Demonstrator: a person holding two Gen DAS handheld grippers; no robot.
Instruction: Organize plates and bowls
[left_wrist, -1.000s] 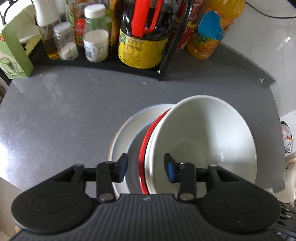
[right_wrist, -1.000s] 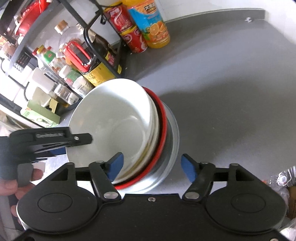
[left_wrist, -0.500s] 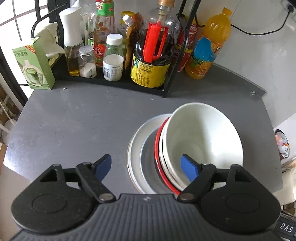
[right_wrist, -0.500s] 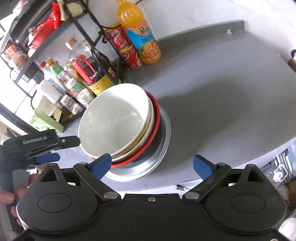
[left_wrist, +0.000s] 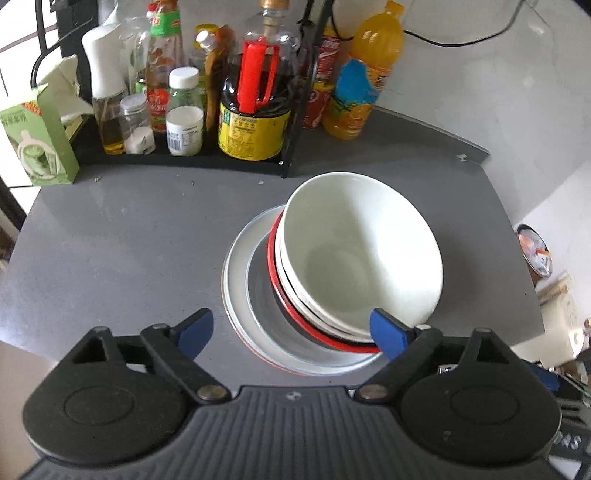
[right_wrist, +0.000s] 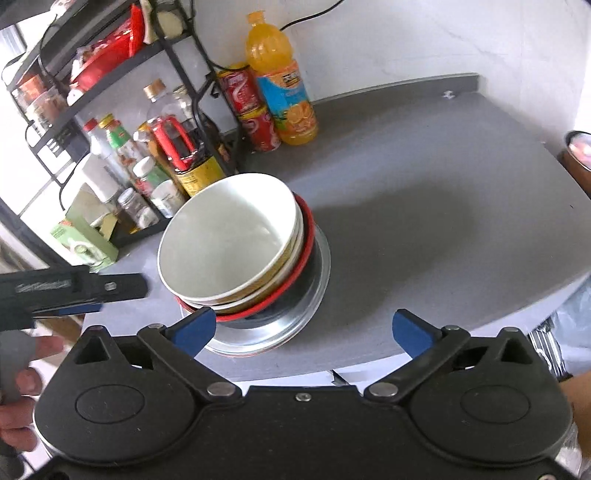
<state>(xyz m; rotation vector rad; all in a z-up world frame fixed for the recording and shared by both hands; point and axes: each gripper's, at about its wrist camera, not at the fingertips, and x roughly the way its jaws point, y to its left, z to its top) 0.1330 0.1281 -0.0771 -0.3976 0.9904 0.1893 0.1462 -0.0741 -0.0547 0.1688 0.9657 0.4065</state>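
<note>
1. In the left wrist view the stack sits at centre-right on the grey table (left_wrist: 110, 236): a white bowl (left_wrist: 362, 251) on top, a red-rimmed bowl (left_wrist: 275, 266) under it, a metal plate (left_wrist: 240, 280) at the bottom.
2. The left gripper (left_wrist: 291, 330) has just been opening; its jaws stand wide, nothing between the pads.
3. The right gripper (right_wrist: 304, 328) has also just been opening wide and is empty.
4. The stack lies just ahead of both grippers, leaning to the right in the left view; neither gripper looks clearly nearer.
</note>
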